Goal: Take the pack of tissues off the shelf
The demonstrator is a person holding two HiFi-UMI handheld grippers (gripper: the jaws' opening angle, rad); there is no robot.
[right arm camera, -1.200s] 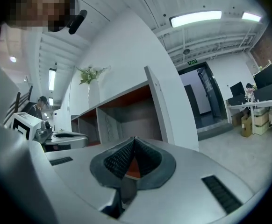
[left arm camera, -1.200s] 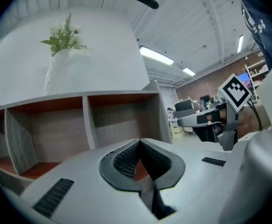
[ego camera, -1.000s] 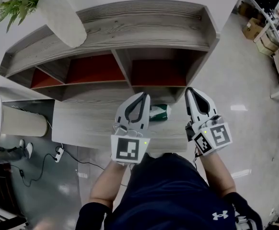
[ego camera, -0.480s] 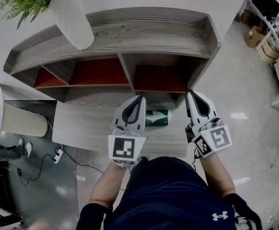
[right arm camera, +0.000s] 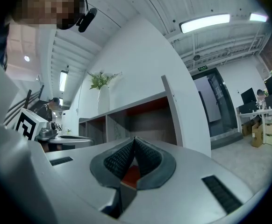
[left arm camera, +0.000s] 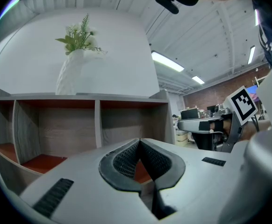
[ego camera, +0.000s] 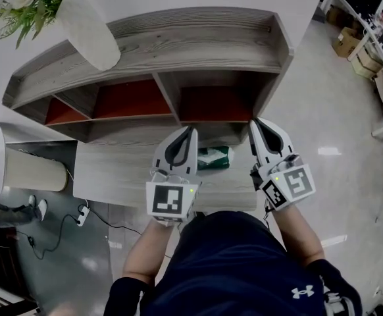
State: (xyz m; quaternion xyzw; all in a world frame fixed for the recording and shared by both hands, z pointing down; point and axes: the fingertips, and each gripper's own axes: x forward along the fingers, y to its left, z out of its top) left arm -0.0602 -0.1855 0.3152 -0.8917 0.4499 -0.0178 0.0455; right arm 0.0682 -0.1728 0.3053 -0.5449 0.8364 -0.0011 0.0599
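Observation:
In the head view a green and white pack of tissues (ego camera: 214, 157) lies on the lower wooden board of the shelf (ego camera: 112, 173), between my two grippers. My left gripper (ego camera: 190, 131) is just left of the pack, shut and empty. My right gripper (ego camera: 256, 124) is a little to the pack's right, also shut with nothing in it. In the left gripper view the left gripper (left arm camera: 139, 141) has its tips together and faces the shelf's compartments (left arm camera: 66, 129). The right gripper (right arm camera: 134, 139) in its own view is shut too. The pack is hidden in both gripper views.
The wooden shelf unit (ego camera: 178, 45) has red-floored compartments (ego camera: 214, 104). A white vase with green plant (ego camera: 79, 25) stands on its top at the left. A white cylinder (ego camera: 27, 166) and floor cables (ego camera: 79, 212) are at left. Desks and boxes (ego camera: 362, 38) stand far right.
The view shifts slightly between frames; both grippers stay shut beside the tissue pack, keeping about the same places relative to it.

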